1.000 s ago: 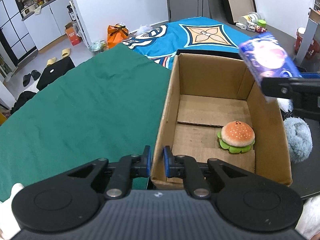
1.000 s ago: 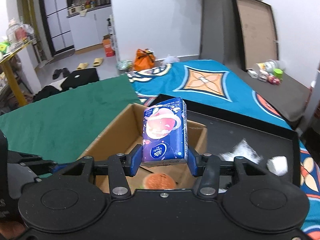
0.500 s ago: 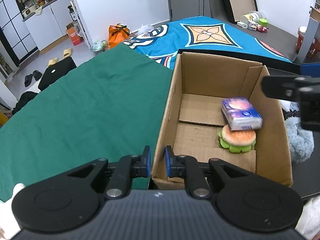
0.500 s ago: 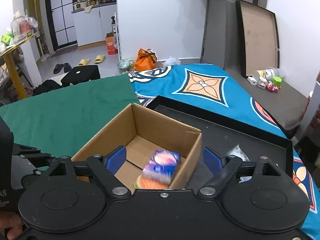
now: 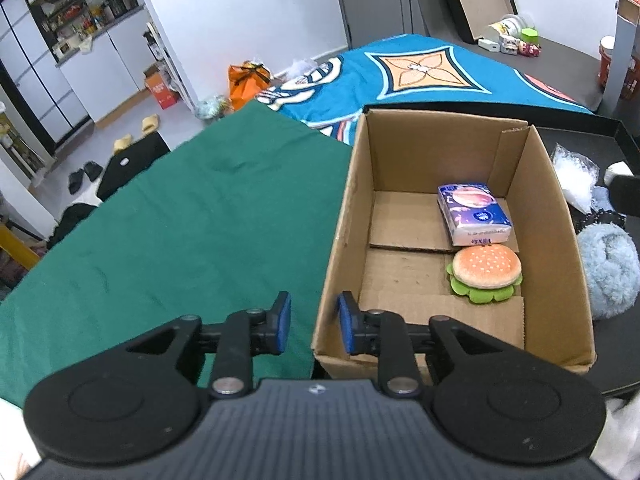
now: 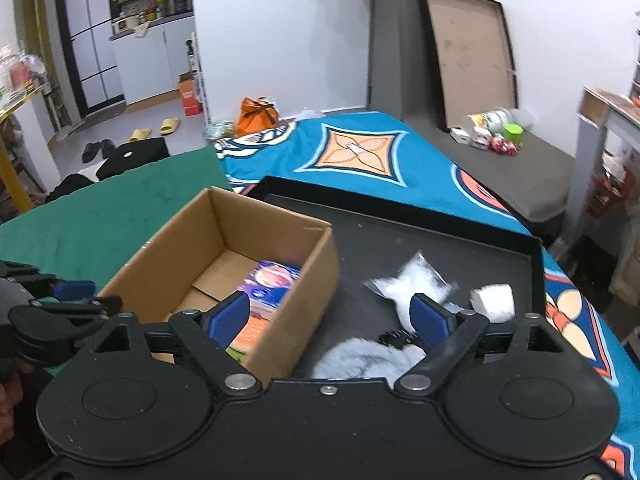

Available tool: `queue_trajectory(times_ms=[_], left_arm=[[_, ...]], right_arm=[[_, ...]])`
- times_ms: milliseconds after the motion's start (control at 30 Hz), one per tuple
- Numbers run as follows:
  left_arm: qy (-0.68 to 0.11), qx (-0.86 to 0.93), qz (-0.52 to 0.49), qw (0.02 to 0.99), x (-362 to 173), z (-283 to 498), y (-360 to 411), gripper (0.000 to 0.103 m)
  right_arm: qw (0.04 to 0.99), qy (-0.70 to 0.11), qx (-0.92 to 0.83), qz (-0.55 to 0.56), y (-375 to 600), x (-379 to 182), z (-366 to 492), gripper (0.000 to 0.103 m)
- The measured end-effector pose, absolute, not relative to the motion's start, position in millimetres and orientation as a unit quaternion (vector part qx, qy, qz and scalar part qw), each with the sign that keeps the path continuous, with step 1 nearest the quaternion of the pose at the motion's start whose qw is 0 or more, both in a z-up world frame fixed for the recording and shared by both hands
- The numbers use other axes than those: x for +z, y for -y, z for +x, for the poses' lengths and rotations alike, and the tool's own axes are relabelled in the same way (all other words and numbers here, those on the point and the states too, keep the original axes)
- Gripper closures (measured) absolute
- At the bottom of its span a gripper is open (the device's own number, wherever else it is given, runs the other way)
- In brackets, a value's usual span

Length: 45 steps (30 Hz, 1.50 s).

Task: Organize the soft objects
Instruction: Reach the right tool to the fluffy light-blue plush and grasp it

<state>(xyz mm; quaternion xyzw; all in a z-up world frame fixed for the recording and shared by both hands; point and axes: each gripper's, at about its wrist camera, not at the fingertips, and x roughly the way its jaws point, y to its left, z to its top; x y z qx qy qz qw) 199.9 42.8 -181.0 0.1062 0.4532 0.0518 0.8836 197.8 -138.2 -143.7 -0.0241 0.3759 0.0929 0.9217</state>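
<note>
Right gripper (image 6: 330,318) stands wide, nothing between its jaws, hovering over the box's right wall and the black tray (image 6: 440,236). Left gripper (image 5: 312,322) straddles the near-left corner of the cardboard box (image 5: 344,216); its jaws are opening and the pads no longer press the wall. Tissue pack (image 5: 474,218) lies flat at the far right of the box floor, touching the plush burger (image 5: 486,270) just nearer. Fluffy blue item (image 5: 606,268), clear bag (image 6: 412,282) and white roll (image 6: 494,302) remain outside, on the tray. Risk, as judged: with the box unsteadied, a reach for the fluffy item beside it could nudge the box sideways.
</note>
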Motion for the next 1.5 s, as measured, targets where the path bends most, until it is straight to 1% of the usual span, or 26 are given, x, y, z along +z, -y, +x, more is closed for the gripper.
queue_trajectory(times_ms=[133,233,300,400,500,800,867,933,1033,1167,1300,1500], left_arm=[[-0.451,0.054,0.119,0.883,-180.5,200.2,-39.2,0.07],[-0.446,0.058,0.132,0.884,-179.7,199.1,-35.4,0.06],[-0.437,0.06,0.142,0.886,-177.8,197.1,-32.0,0.047],[-0.426,0.059,0.16,0.889,-177.2,193.8,-25.4,0.038],[-0.425,0.059,0.178,0.886,-178.5,194.5,-18.9,0.034],[-0.432,0.066,0.2,0.877,-182.2,198.1,-10.3,0.032],[-0.434,0.068,0.208,0.874,-183.8,198.2,-8.2,0.032],[-0.434,0.067,0.215,0.873,-184.4,198.2,-5.9,0.032],[-0.437,0.067,0.223,0.869,-185.9,200.2,-2.3,0.032],[-0.444,0.072,0.235,0.861,-190.4,202.8,1.8,0.032],[-0.445,0.073,0.241,0.859,-191.2,203.3,3.8,0.032],[-0.451,0.073,0.245,0.855,-193.3,206.0,6.3,0.031]], right_arm=[[0.923,-0.376,0.076,-0.007,156.0,-151.3,192.3,0.016],[0.923,-0.379,0.071,0.007,167.6,-160.1,187.8,0.016],[0.921,-0.383,0.066,0.02,175.3,-166.3,186.5,0.016],[0.918,-0.389,0.066,0.044,184.5,-174.6,186.8,0.016],[0.913,-0.398,0.064,0.06,190.8,-184.3,187.4,0.016],[0.894,-0.427,0.067,0.116,204.8,-208.4,190.5,0.016],[0.891,-0.433,0.072,0.12,205.2,-212.9,191.4,0.015],[0.886,-0.44,0.075,0.123,205.4,-216.9,193.1,0.009],[0.88,-0.452,0.082,0.121,203.7,-221.7,194.6,0.007],[0.871,-0.463,0.09,0.136,202.8,-229.1,197.7,0.007],[0.872,-0.464,0.091,0.128,200.4,-234.2,202.5,0.005],[0.881,-0.455,0.089,0.1,199.6,-238.6,206.1,0.004]])
